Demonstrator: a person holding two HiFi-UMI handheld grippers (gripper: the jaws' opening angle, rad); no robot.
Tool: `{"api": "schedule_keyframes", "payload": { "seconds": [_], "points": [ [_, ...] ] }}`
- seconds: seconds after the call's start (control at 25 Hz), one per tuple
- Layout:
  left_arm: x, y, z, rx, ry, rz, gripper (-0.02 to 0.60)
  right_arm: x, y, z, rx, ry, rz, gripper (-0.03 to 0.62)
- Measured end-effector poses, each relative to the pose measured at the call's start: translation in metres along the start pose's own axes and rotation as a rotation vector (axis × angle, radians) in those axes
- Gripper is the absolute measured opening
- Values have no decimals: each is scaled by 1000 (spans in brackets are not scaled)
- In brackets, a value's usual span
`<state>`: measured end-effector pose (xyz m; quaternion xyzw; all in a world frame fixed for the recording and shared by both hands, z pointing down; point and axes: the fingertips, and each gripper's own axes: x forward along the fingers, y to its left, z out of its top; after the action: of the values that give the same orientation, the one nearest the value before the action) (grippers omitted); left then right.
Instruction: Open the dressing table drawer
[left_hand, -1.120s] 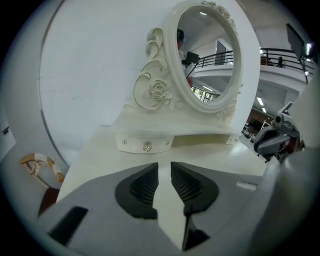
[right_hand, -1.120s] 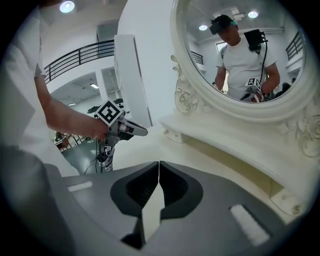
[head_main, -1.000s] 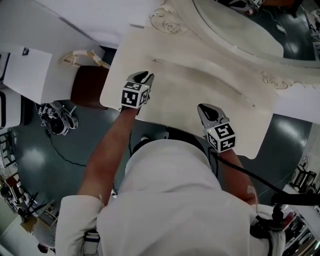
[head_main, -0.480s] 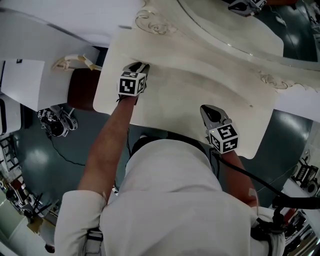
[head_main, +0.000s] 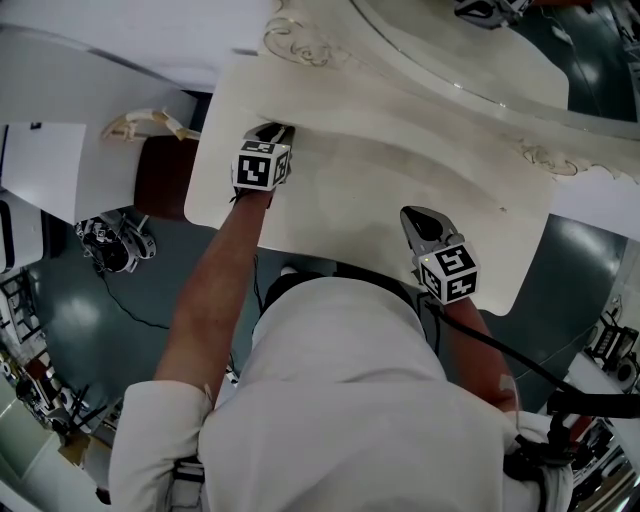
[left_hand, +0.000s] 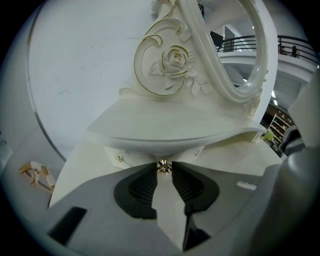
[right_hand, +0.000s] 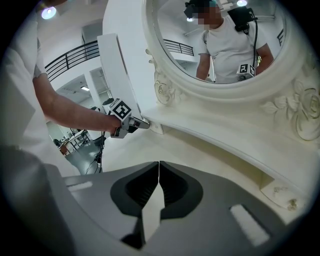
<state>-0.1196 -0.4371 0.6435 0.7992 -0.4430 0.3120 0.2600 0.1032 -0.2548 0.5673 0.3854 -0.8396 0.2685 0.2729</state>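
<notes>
Head view, left arm (head_main: 205, 300) outstretched (nearly straight)

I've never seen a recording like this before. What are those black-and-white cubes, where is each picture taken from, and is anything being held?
No robot here: a person carries two hand-held two-jaw grippers, and the marked cubes belong to those tools. One picture comes from a camera on the person's head, looking down; the other two come from cameras riding on the grippers. Below is a cream dressing table with an oval mirror; nothing loose lies on top. The left gripper has just been closing its jaws and pinches the small gold knob of a drawer under the raised shelf. The right gripper is shut and empty above the table.
</notes>
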Motion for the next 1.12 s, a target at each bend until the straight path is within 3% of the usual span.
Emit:
{"api": "schedule_keyframes", "payload": {
  "seconds": [1.12],
  "points": [
    [-26, -7, -32, 16, 17, -8, 94, 8, 20, -1, -17, 3, 19, 6]
  ]
}}
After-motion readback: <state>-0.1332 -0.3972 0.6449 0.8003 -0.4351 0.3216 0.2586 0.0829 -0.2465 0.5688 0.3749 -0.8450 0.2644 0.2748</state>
